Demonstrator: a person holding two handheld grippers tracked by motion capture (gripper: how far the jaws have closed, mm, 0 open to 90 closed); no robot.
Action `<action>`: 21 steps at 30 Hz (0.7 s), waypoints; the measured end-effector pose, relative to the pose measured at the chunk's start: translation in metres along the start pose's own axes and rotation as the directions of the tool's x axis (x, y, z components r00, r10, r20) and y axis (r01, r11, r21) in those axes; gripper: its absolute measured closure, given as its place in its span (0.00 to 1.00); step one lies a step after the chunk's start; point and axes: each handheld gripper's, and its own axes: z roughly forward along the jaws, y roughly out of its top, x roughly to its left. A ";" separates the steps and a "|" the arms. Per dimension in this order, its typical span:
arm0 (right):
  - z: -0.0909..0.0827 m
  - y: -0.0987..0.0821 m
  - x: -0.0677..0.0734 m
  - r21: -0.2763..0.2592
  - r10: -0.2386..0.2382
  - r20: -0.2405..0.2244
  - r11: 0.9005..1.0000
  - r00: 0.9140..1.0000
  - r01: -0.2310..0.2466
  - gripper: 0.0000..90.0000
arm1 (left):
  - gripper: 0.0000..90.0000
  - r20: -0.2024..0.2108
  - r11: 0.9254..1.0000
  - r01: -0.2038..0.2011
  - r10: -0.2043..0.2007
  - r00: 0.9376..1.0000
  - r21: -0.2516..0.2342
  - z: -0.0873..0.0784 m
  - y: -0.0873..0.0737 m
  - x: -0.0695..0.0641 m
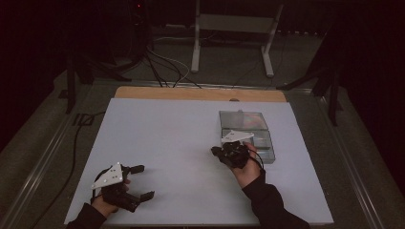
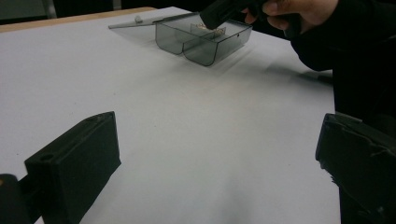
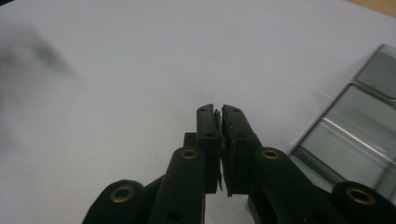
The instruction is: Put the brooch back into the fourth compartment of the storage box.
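Observation:
A clear grey plastic box (image 1: pixel 248 132) with two compartments and its lid laid open behind it rests on the right of the white tabletop (image 1: pixel 176 133). My right gripper (image 1: pixel 215 151) is shut, just left of the box's near end, pointing left. In the right gripper view its jaws (image 3: pixel 218 110) meet with nothing clearly between them, the box (image 3: pixel 355 130) to their right. My left gripper (image 1: pixel 147 181) rests open at the near left corner. In the left gripper view its jaws (image 2: pixel 217 121) stand wide over bare table, with the box (image 2: pixel 205 42) and right gripper (image 2: pixel 219 11) far off.
A wooden strip (image 1: pixel 200 93) edges the table's far side. Behind it on the floor are a metal stand (image 1: pixel 234 28) and loose cables (image 1: pixel 162 67). A cable (image 1: pixel 76 143) trails off the table's left side.

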 end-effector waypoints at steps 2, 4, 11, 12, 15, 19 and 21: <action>-0.002 0.000 -0.004 -0.006 0.013 0.007 1.000 1.000 -0.013 0.96 | 0.01 -0.001 1.000 -0.001 0.001 1.000 -0.002 0.000 0.000 0.000; -0.004 -0.001 -0.007 -0.007 0.018 0.012 1.000 1.000 -0.018 0.96 | 0.01 0.000 1.000 -0.003 0.003 1.000 -0.005 0.000 0.000 0.000; -0.012 -0.002 -0.019 -0.023 0.038 0.040 0.999 0.998 -0.037 0.96 | 0.01 0.000 1.000 -0.001 0.001 1.000 0.000 0.000 0.000 0.000; -0.014 -0.002 -0.022 -0.026 0.043 0.042 0.999 0.998 -0.042 0.96 | 0.02 -0.002 1.000 -0.001 0.001 1.000 0.001 0.000 0.000 0.000; -0.018 -0.002 -0.027 -0.034 0.055 0.054 0.998 0.997 -0.053 0.96 | 0.01 0.000 1.000 -0.004 0.004 1.000 0.000 0.000 0.000 0.000; -0.022 -0.004 -0.034 -0.039 0.071 0.063 0.997 0.995 -0.069 0.96 | 0.01 0.001 1.000 -0.003 0.003 1.000 0.000 0.000 0.000 0.000; -0.024 -0.005 -0.036 -0.039 0.077 0.068 0.996 0.995 -0.074 0.96 | 0.01 0.001 1.000 -0.004 0.004 1.000 0.001 0.000 0.000 0.000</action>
